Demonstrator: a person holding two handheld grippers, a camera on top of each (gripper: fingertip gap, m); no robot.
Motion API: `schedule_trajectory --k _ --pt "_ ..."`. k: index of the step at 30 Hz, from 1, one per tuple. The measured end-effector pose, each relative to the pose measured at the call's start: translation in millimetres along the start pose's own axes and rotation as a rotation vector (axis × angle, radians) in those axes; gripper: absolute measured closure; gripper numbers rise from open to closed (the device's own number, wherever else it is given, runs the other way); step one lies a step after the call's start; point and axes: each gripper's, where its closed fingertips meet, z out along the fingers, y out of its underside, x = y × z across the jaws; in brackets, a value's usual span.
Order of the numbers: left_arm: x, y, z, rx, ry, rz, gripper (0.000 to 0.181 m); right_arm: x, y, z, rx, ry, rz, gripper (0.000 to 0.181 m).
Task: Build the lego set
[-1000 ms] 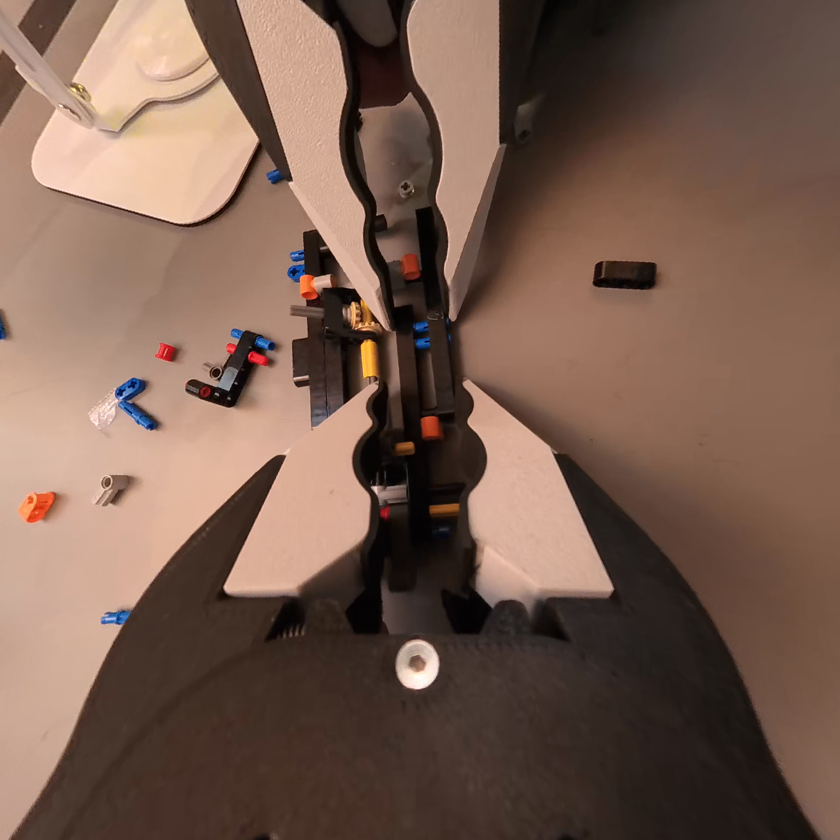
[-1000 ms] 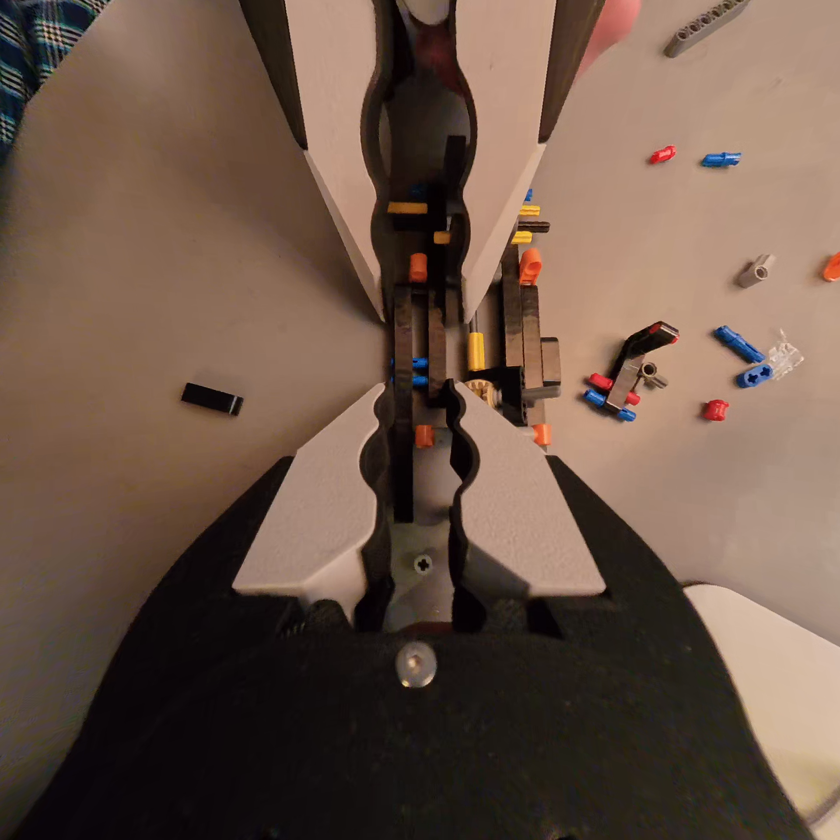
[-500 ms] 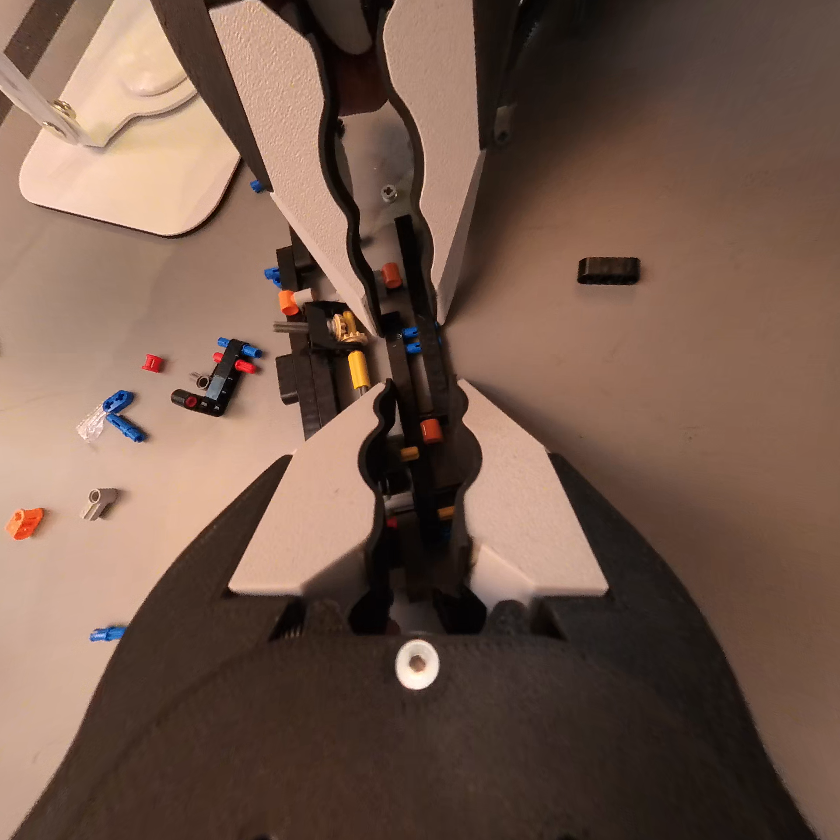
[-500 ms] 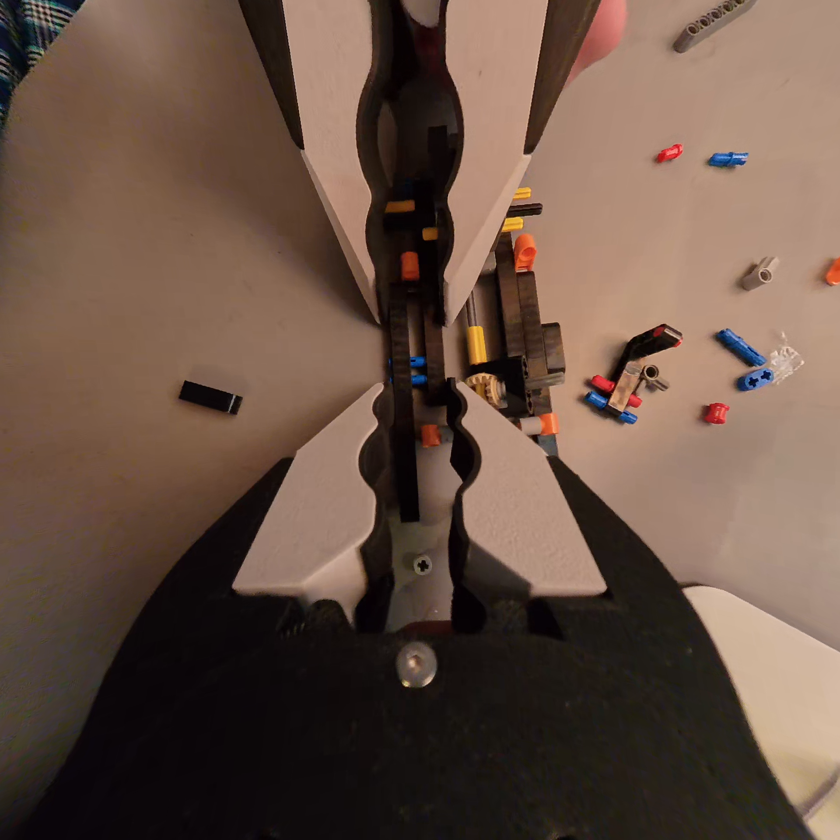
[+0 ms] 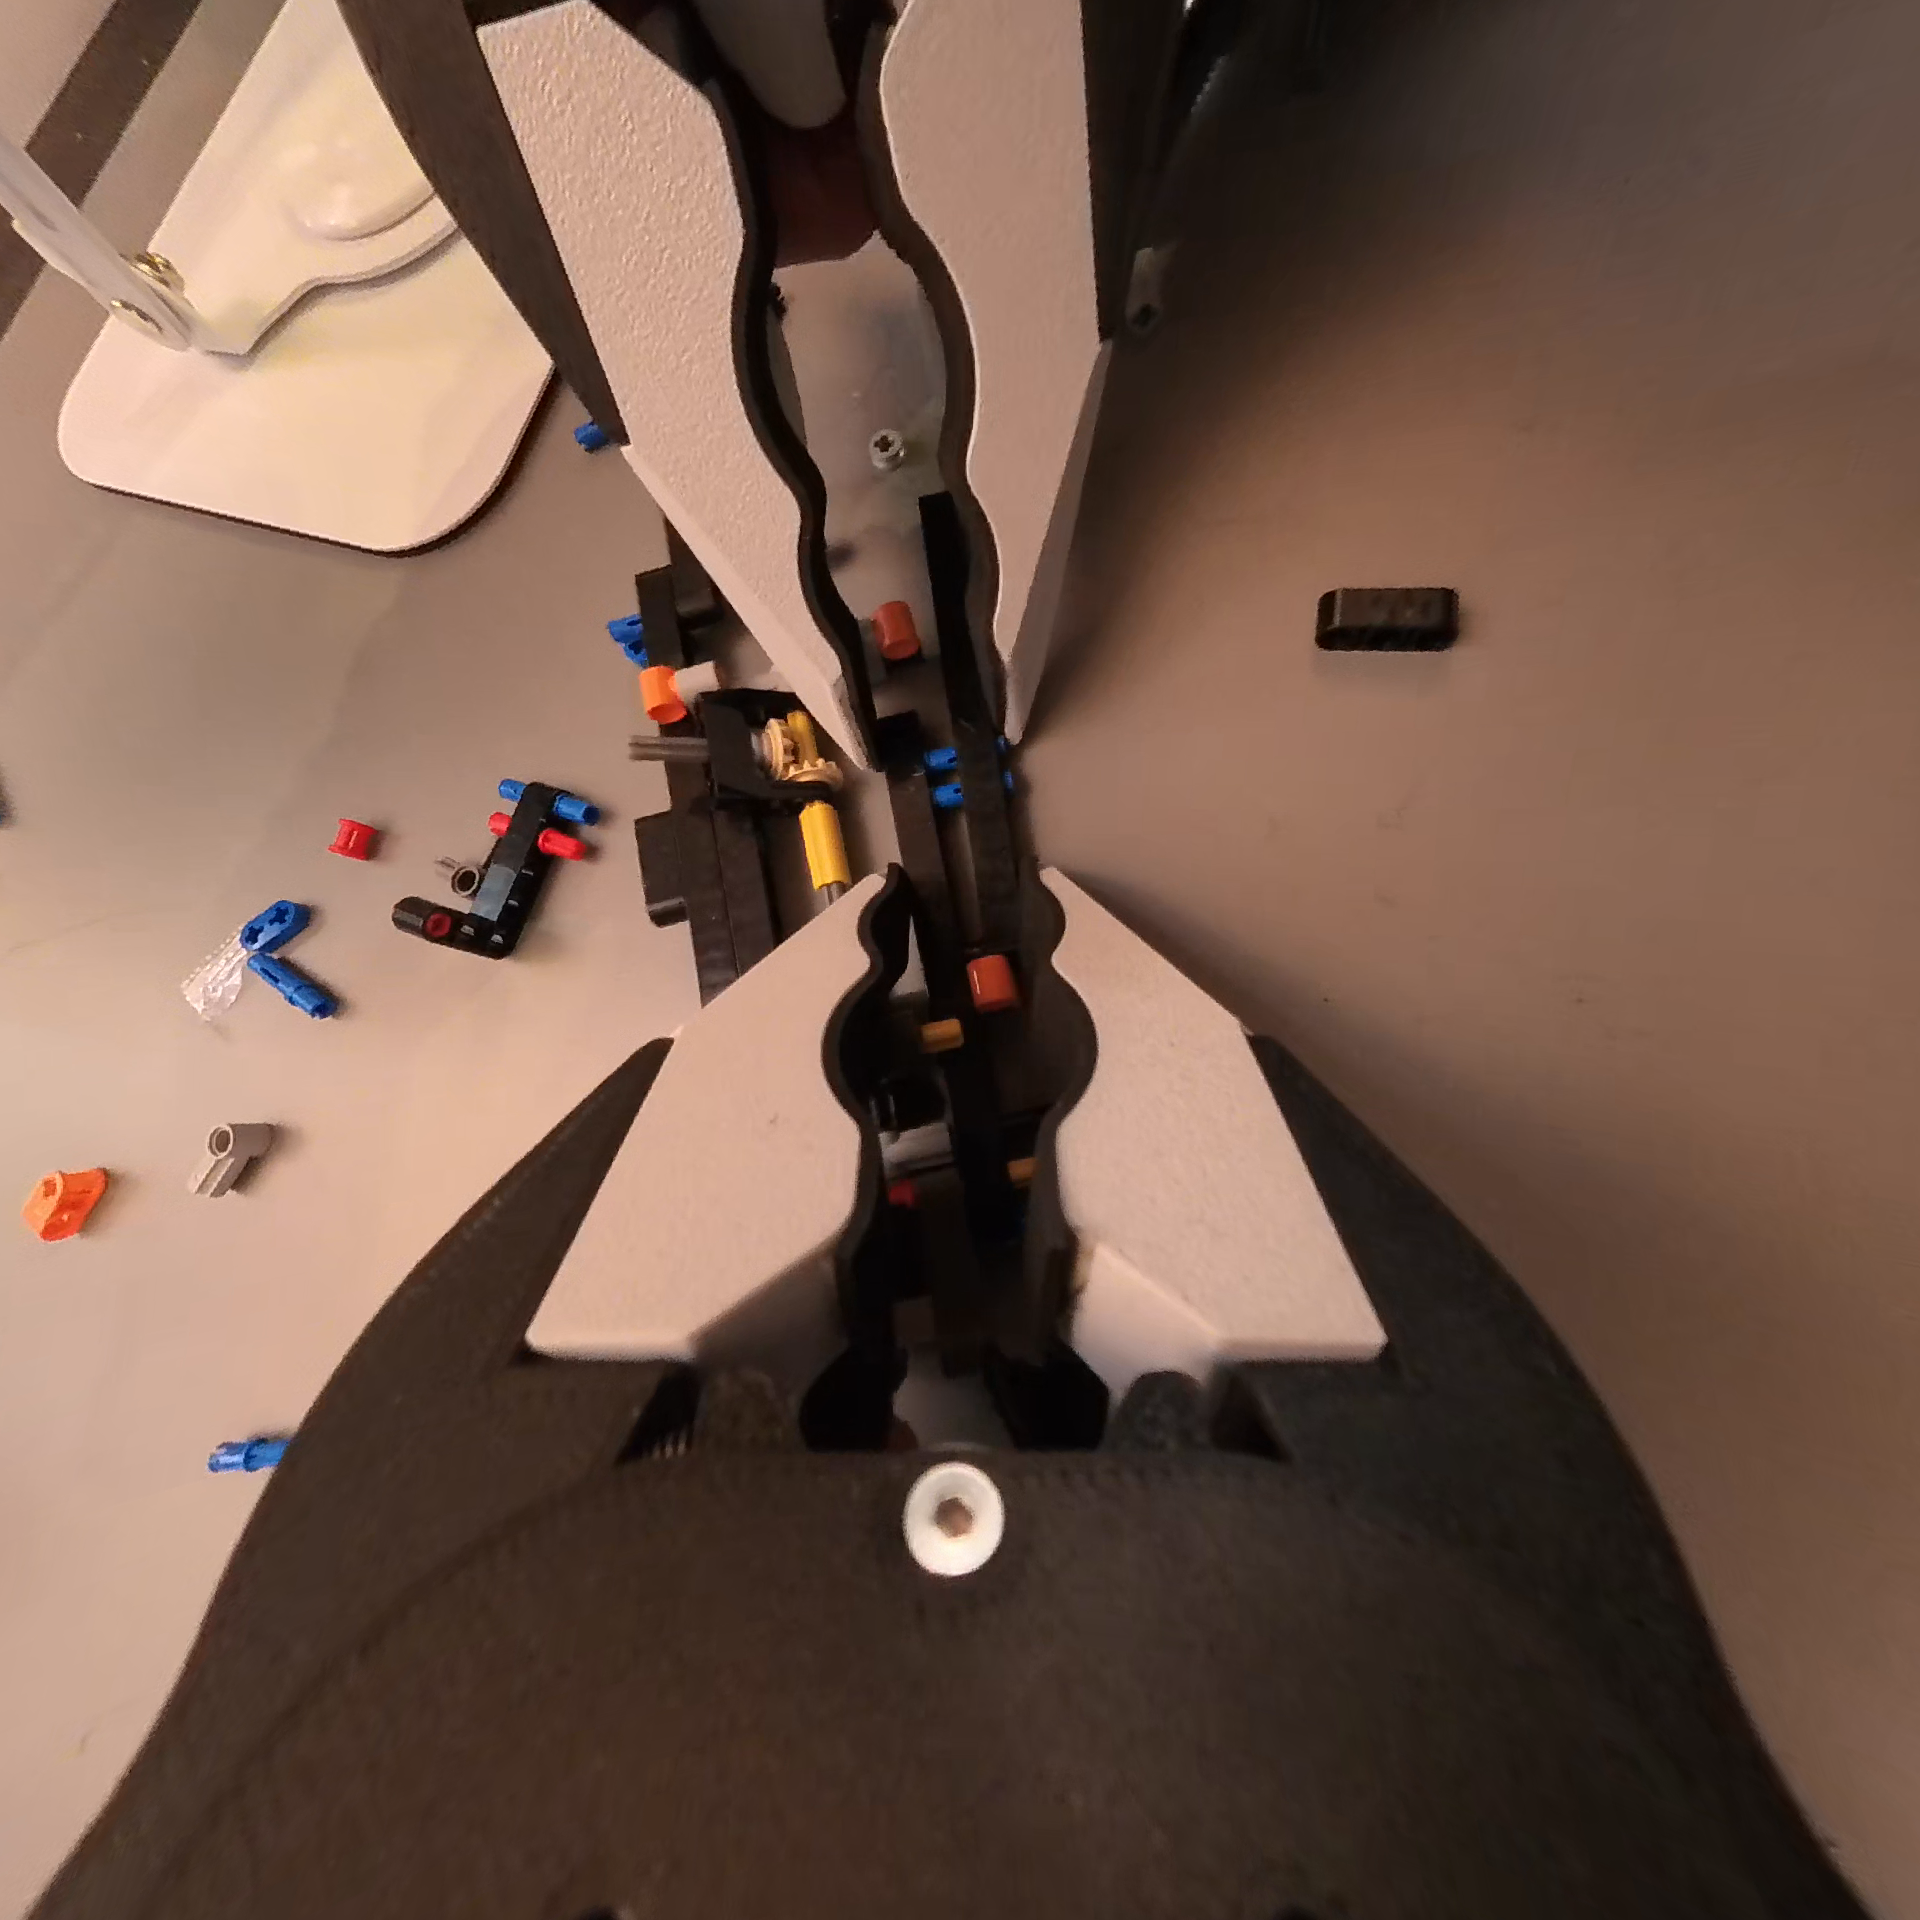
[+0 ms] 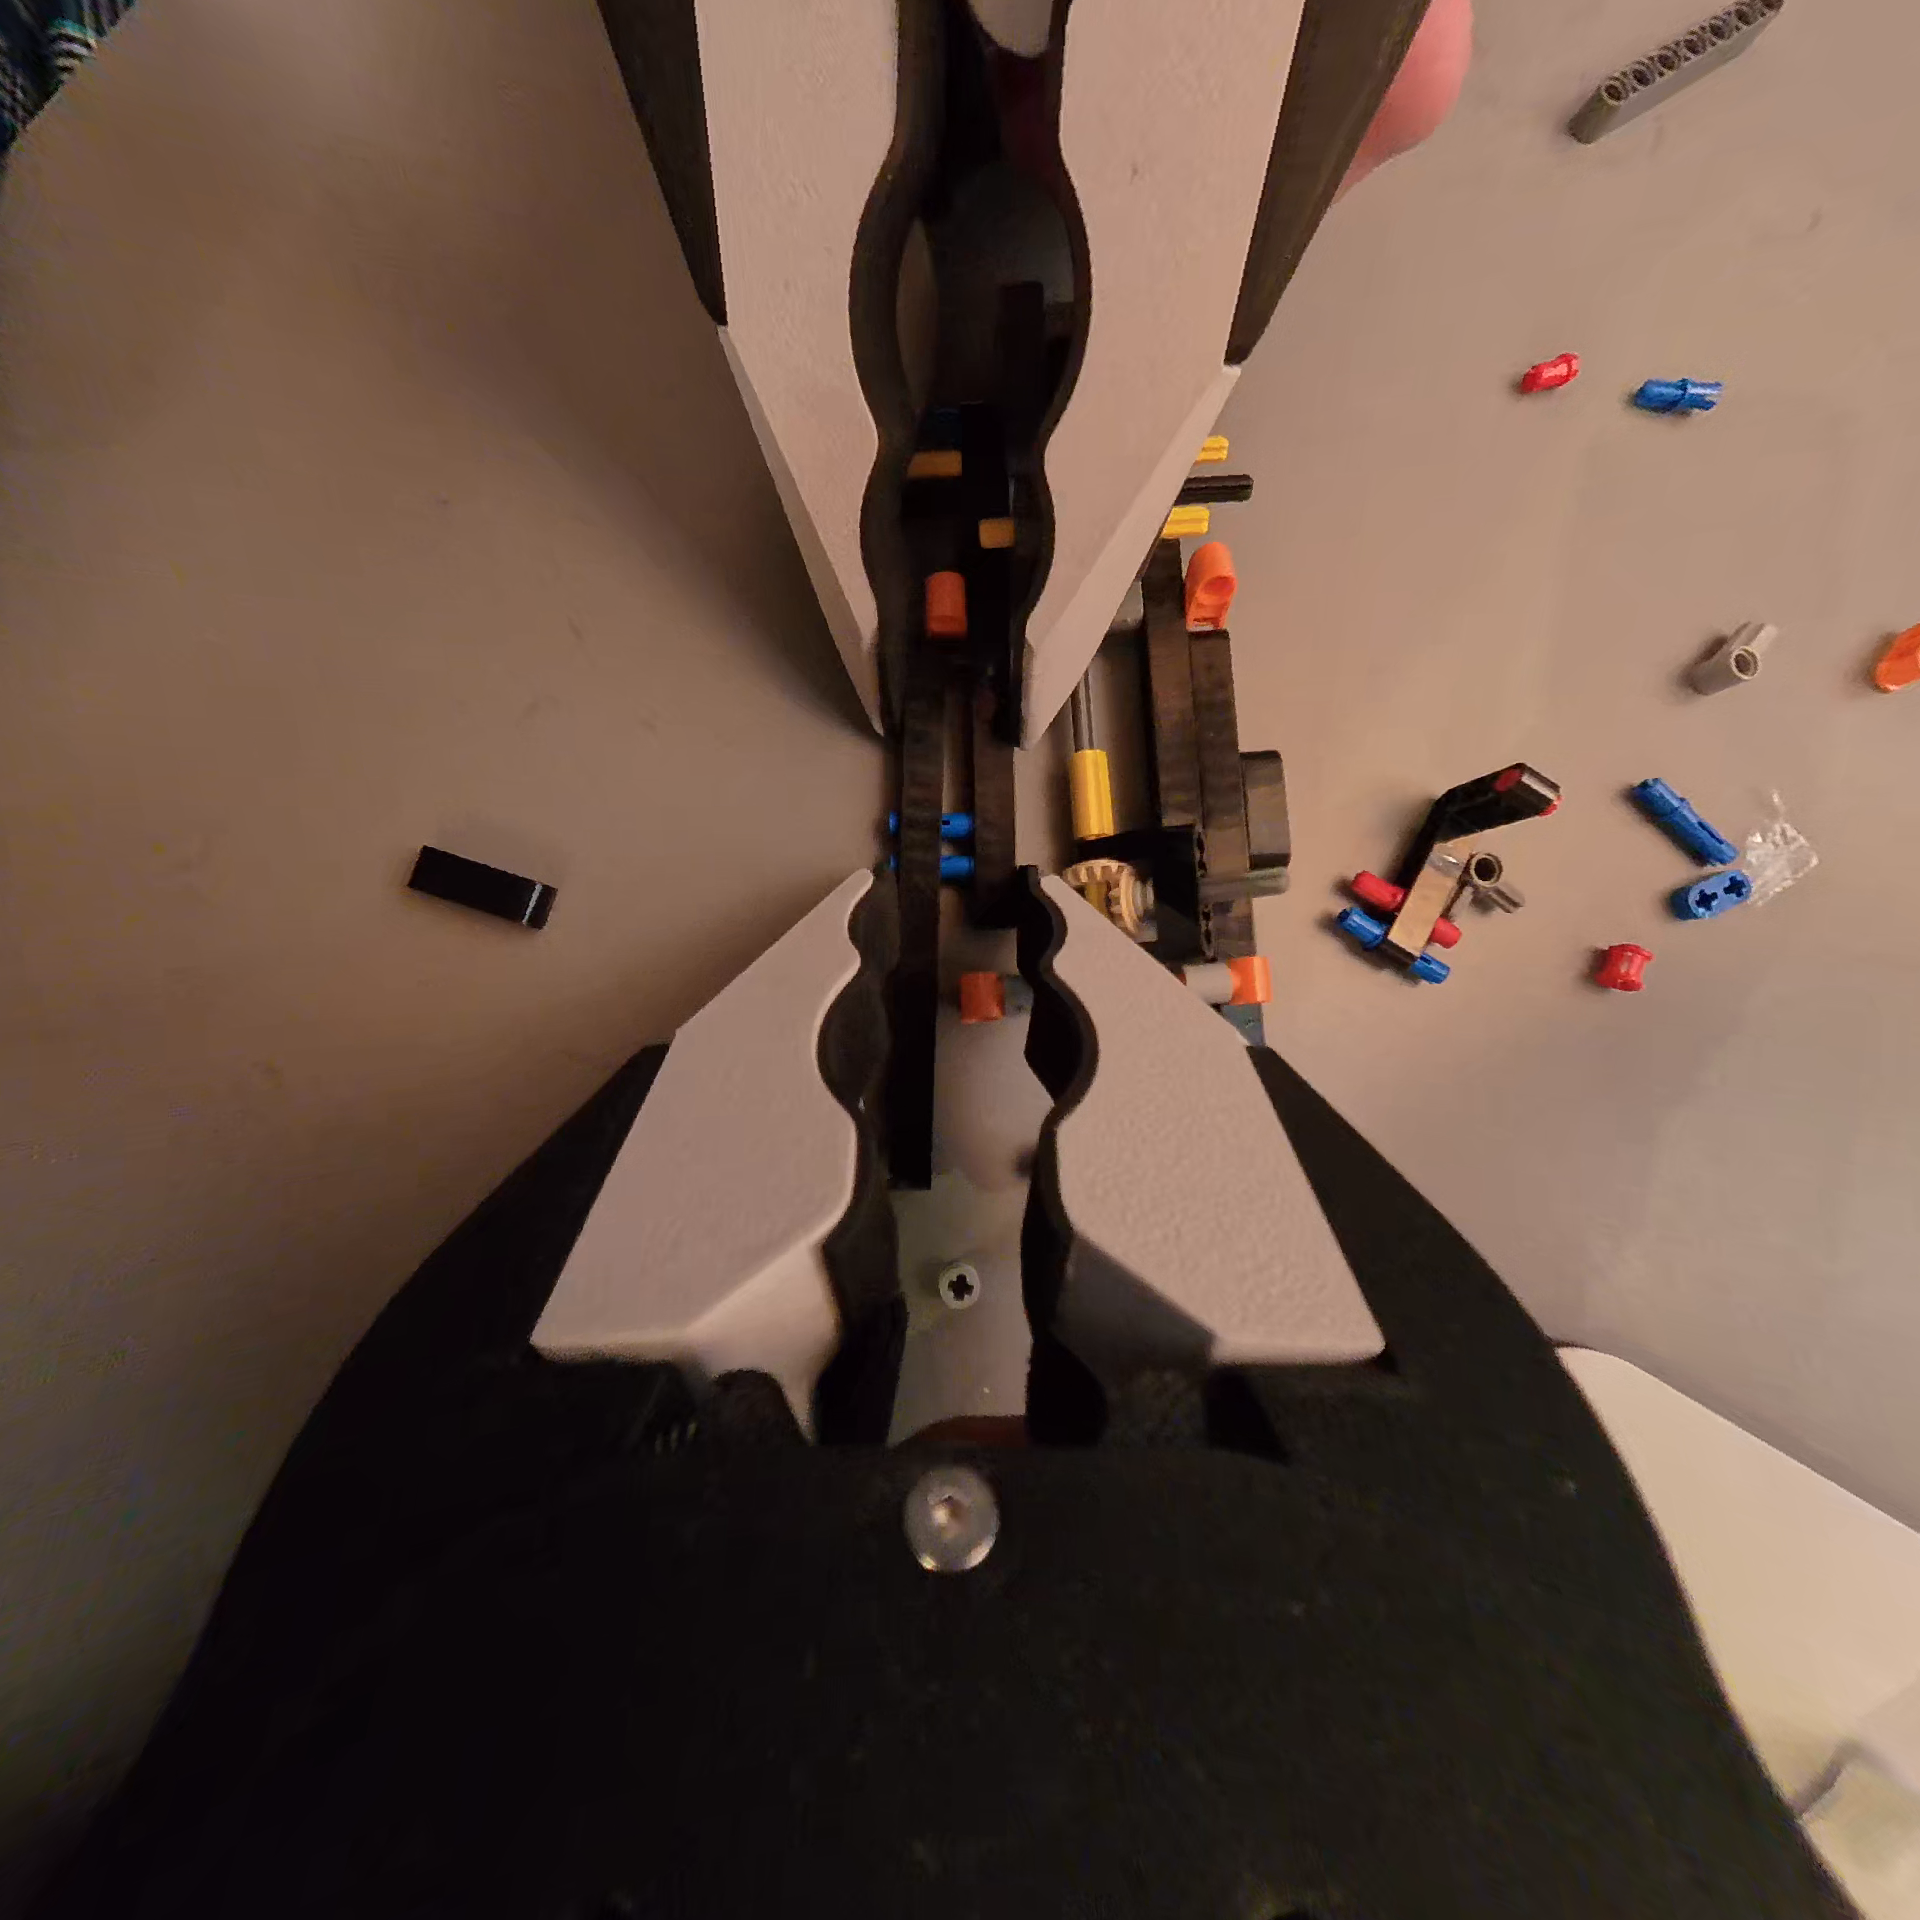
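Observation:
A partly built lego assembly of long black beams lies on the tan table, with blue pins, orange bushes, a yellow axle sleeve and a tan gear. It also shows in the right wrist view. My left gripper is shut on its two right-hand black beams from the near end. My right gripper faces it and is shut on the same beams from the other end. Each gripper shows in the other's view, the right and the left, tips almost touching.
Left of the assembly lie a black L-shaped piece with red and blue pins, a red bush, blue pins, a grey connector and an orange connector. A short black beam lies right. A white stand base sits far left.
My left gripper's fingers have drawn closer together on the black beams. The assembly has shifted and tilted slightly between the two grippers. The loose pieces have not moved.

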Motion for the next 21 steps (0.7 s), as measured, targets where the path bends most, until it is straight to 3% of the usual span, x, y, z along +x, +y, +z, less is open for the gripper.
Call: schedule_trajectory --k 21 --pt "-2.0 -3.4 4.4 -0.051 -0.011 0.036 0.163 0.3 -3.7 2.1 0.02 -0.013 -0.004 0.163"
